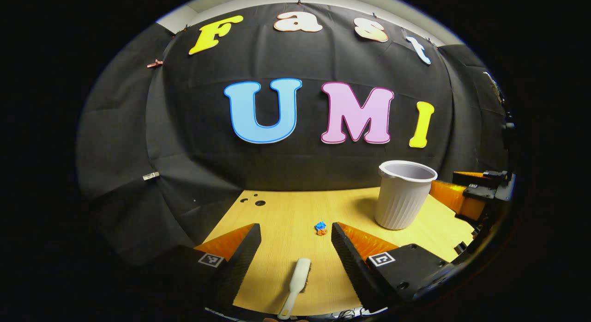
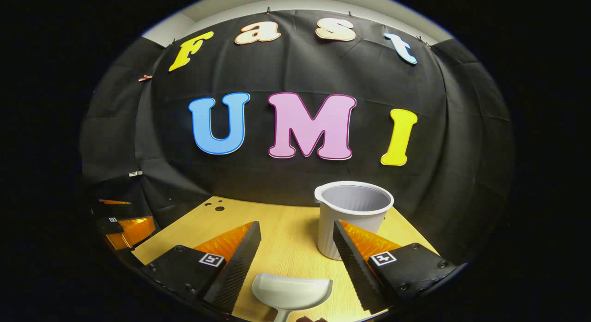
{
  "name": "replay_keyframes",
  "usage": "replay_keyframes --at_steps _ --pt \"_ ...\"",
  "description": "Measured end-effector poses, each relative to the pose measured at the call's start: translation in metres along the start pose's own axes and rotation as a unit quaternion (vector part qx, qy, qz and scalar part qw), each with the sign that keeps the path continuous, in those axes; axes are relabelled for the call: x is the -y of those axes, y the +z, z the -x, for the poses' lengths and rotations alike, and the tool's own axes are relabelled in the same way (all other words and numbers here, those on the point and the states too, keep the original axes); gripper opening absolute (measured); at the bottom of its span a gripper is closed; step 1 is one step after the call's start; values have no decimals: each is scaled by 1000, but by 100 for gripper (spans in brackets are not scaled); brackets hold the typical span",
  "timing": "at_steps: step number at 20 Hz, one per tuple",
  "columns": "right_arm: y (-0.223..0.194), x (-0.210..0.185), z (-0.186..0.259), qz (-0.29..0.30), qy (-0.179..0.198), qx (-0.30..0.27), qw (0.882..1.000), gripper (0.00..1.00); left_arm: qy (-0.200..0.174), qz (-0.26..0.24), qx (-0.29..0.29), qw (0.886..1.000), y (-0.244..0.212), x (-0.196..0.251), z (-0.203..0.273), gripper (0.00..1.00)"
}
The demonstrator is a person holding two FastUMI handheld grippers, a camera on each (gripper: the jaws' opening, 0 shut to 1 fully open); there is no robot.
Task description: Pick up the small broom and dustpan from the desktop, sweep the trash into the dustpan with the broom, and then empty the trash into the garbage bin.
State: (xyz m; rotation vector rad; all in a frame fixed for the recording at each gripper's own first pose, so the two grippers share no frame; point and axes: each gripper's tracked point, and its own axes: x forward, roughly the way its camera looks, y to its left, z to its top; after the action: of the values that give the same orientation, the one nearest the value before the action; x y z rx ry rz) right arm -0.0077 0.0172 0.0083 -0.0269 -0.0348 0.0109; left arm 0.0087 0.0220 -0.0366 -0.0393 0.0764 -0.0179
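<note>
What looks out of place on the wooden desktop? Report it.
Only the small blue and orange crumpled scrap, loose on the light wooden desktop left of the upright grey ribbed bin. The white broom and white plastic dustpan lie flat, undamaged.

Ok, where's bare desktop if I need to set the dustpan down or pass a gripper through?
Bare desktop runs from the holes at the far left corner to the trash, and between the trash and the broom. It is crowded to the right, around the garbage bin; the dustpan lies just in front of it.
</note>
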Motion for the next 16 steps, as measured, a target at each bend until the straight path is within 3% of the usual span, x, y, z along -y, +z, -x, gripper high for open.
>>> replay_keyframes --at_steps 6,9,13,16 --pt "-9 8 0 -9 -17 -10 1000 98 -22 13 -45 999 -31 0 -13 98" --pt "-19 15 -1 -21 -29 -27 999 98 -31 -8 -104 994 -64 4 -23 98" --pt "-36 22 -5 -25 -42 -58 997 98 -47 -14 -178 983 -111 12 -32 98" --pt "-44 22 -5 -23 -44 -70 996 98 -45 -12 -248 968 -156 6 -33 98"
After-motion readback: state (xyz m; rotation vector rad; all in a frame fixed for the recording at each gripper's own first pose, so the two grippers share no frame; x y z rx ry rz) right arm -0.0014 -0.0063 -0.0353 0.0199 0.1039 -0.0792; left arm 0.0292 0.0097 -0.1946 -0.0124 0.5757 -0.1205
